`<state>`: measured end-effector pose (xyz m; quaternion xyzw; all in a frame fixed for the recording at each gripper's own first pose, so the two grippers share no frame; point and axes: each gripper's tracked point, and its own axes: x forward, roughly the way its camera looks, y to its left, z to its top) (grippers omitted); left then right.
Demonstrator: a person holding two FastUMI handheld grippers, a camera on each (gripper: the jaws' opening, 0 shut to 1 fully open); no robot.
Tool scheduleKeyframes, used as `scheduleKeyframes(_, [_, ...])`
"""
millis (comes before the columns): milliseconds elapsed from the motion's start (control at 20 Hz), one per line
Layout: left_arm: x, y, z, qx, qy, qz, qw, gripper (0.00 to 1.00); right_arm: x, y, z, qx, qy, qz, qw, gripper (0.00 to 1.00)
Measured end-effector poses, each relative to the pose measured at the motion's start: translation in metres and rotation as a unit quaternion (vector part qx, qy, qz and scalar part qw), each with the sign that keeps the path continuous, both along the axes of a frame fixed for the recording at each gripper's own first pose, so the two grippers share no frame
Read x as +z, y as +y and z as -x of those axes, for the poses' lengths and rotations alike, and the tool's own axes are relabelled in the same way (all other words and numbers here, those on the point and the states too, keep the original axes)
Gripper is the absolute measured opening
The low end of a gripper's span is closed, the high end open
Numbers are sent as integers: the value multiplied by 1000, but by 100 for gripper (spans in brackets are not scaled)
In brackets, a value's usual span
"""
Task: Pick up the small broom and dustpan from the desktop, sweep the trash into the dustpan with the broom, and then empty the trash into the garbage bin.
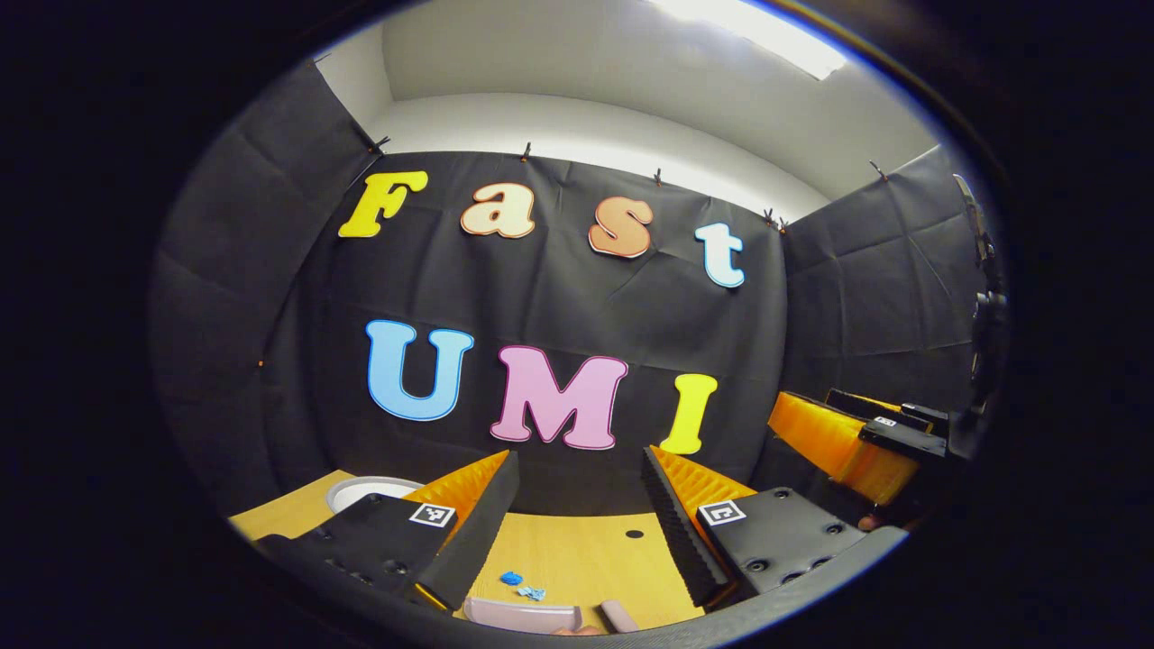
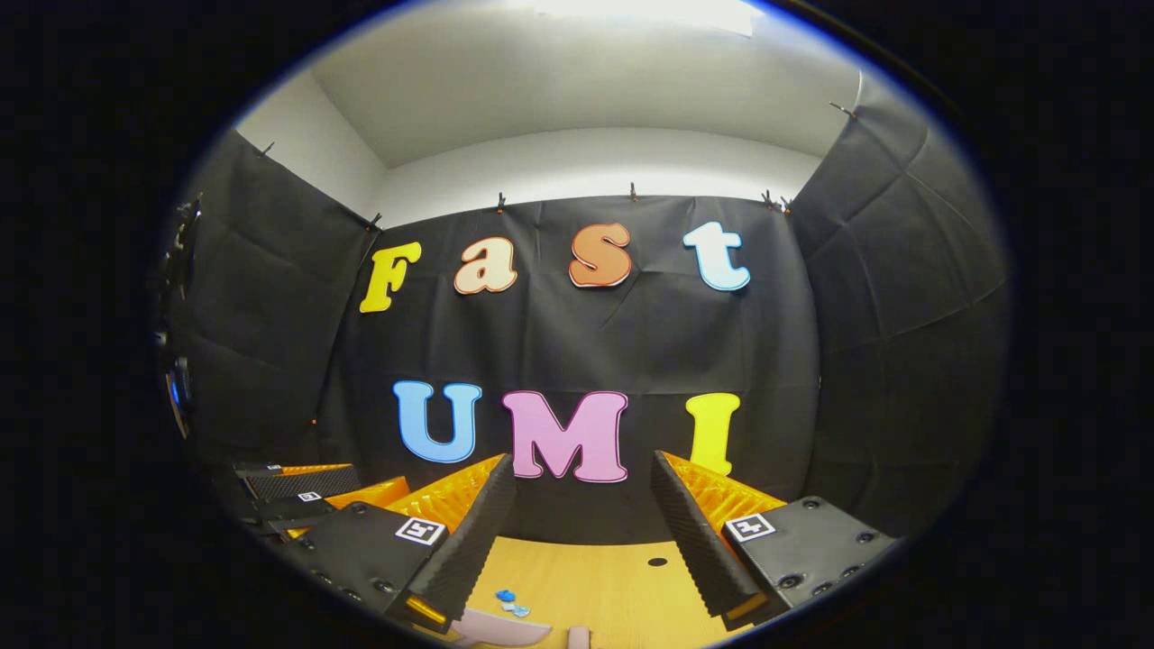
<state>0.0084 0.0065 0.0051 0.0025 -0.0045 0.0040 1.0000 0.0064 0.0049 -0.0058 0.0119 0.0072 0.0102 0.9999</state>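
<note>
Both grippers hang above the desktop (image 1: 577, 550) with fingers spread wide and nothing between them, the left gripper (image 1: 577, 527) and the right gripper (image 2: 581, 541) side by side. Below the gap between the left fingers lie the pink dustpan (image 1: 523, 616) and the blue trash (image 1: 521, 586), a little left of centre, unobstructed. Beyond the left finger sits the white garbage bin (image 1: 365, 491); the booth wall stands behind.

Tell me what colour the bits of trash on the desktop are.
Blue; the trash shows best in the left gripper view.
</note>
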Motion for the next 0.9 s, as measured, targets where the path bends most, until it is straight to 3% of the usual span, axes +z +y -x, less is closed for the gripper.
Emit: scheduleKeyframes(900, [-13,17,-18,9,19,-6,1000,80,-34,12,-27,7,31,27,999,96])
